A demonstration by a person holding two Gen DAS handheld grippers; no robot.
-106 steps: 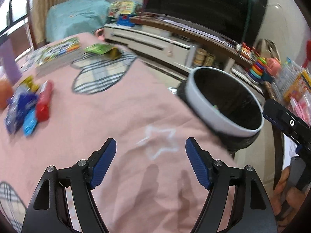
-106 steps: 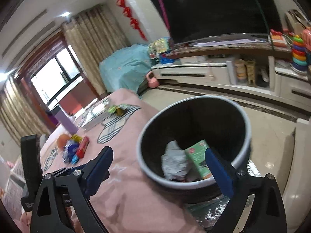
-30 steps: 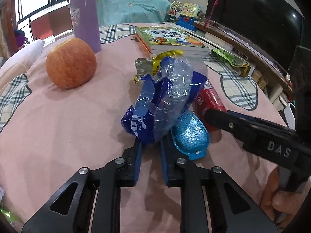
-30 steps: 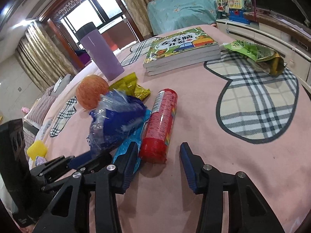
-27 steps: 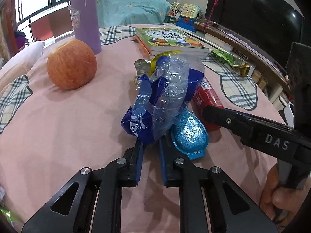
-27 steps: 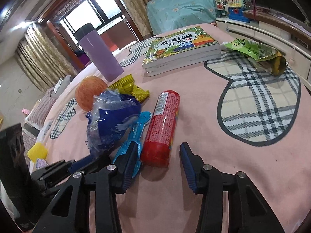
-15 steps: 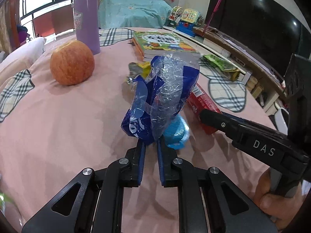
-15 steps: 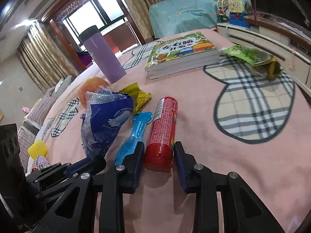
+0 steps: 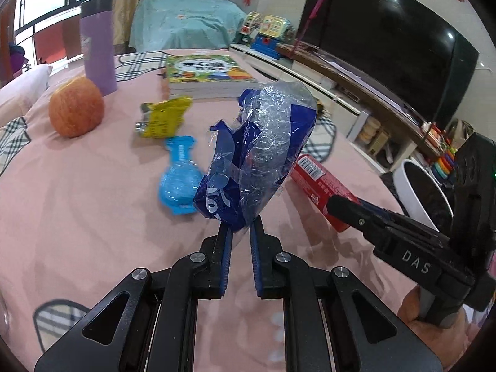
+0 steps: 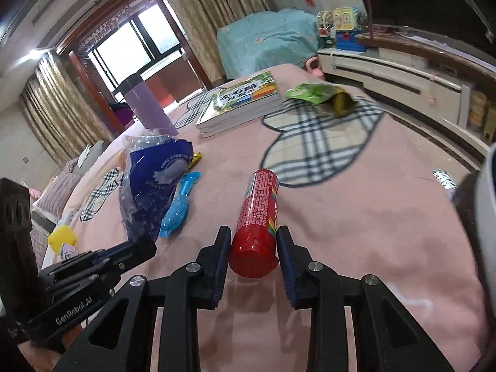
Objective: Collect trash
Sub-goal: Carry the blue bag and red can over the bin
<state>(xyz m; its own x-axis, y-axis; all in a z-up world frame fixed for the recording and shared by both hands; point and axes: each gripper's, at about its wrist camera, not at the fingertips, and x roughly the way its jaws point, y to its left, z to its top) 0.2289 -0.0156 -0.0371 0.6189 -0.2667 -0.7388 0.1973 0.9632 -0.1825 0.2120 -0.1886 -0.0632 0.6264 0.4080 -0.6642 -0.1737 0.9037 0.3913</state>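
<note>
The left gripper pinches the bottom edge of a crumpled blue plastic bag, which stands up clear of the pink tablecloth. The right gripper clamps the near end of a red tube, its long axis running straight away from the jaws. The white-rimmed bin sits past the table's right edge, nearer the right hand; its contents are hidden. A blue wrapper and yellow wrapper lie mid-table.

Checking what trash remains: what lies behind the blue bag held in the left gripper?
Behind the blue bag: a blue wrapper and a yellow wrapper on the pink cloth. Whatever lies directly behind the bag is hidden.
</note>
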